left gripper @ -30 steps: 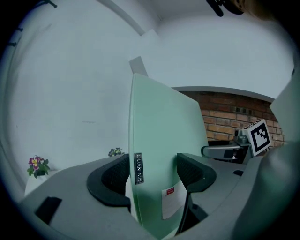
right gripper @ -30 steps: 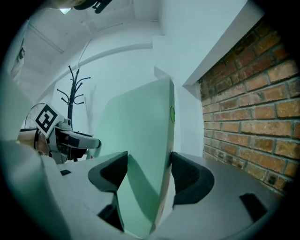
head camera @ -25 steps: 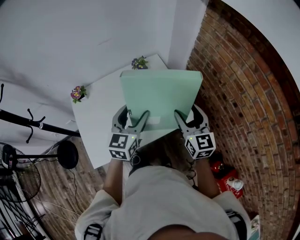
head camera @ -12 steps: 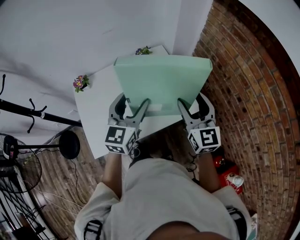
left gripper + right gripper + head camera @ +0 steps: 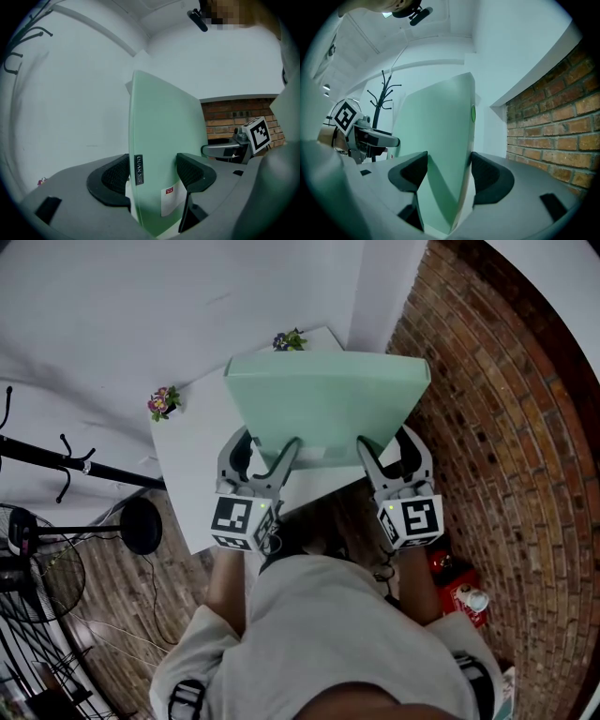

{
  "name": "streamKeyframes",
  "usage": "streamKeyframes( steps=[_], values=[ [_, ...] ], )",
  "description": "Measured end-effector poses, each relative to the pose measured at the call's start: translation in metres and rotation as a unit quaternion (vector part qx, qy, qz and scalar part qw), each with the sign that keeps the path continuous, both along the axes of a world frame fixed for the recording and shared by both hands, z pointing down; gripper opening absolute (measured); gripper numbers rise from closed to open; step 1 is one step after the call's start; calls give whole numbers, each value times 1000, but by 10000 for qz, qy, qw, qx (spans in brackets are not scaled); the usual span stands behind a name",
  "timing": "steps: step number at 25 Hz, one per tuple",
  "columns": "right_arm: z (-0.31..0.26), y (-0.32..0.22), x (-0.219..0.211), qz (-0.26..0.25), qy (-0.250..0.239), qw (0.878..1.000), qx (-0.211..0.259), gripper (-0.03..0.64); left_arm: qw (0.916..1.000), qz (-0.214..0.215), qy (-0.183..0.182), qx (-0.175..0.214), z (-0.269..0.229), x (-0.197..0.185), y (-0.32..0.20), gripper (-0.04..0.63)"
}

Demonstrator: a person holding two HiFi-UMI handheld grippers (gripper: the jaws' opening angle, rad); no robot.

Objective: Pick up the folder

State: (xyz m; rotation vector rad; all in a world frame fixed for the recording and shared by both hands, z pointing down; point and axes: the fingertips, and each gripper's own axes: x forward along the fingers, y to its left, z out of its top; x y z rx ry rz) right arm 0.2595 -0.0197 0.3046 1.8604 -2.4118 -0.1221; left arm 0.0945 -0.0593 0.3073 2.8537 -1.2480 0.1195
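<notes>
Two tongs are sharing one folder. The left tongs [image 5: 267, 448] and the right tongs [image 5: 386, 451] are each clamping the near edge of the mint-green folder [image 5: 323, 409], one toward each corner. My guess is that this spread grip is meant to hold the wide, floppy cover level and stop it sagging or swinging open.

In the left gripper view the pads are pressing both faces of the folder, right beside its small metal nameplate [image 5: 138, 169] and white sticker [image 5: 169, 197]. In the right gripper view the pads are pinching the folder's edge the same way, so neither pair is standing empty.

The folder is sitting in the upper middle of the head view, tilting up away from the person and covering the far right part of the white counter [image 5: 202, 474]. It seems to be hanging clear of the counter, though its underside is hidden.

Counting the rest:
- Two little flower pots [image 5: 164, 401] are standing on the counter, that one at its left edge and another pot [image 5: 289, 339] peeping out above the folder at the far corner.
- One black coat stand [image 5: 56, 470] is showing at the left edge of the frame.
- One brick wall [image 5: 497, 427] is running down the right.
</notes>
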Motion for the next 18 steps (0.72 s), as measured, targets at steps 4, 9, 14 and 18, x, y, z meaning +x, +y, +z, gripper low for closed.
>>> streamKeyframes(
  steps=[4,9,14,18],
  values=[
    [1,0,-2,-38,34,10000,6,291,10000,-12,-3,-28,3,-1,1,325],
    [2,1,0,17,5,10000,-43,291,10000,5,28,-27,2,-1,1,325],
    [-2,1,0,35,38,10000,-17,291,10000,27,23,11,-1,0,0,325],
    [-2,1,0,14,66,10000,2,291,10000,32,30,11,0,1,0,325]
  ],
)
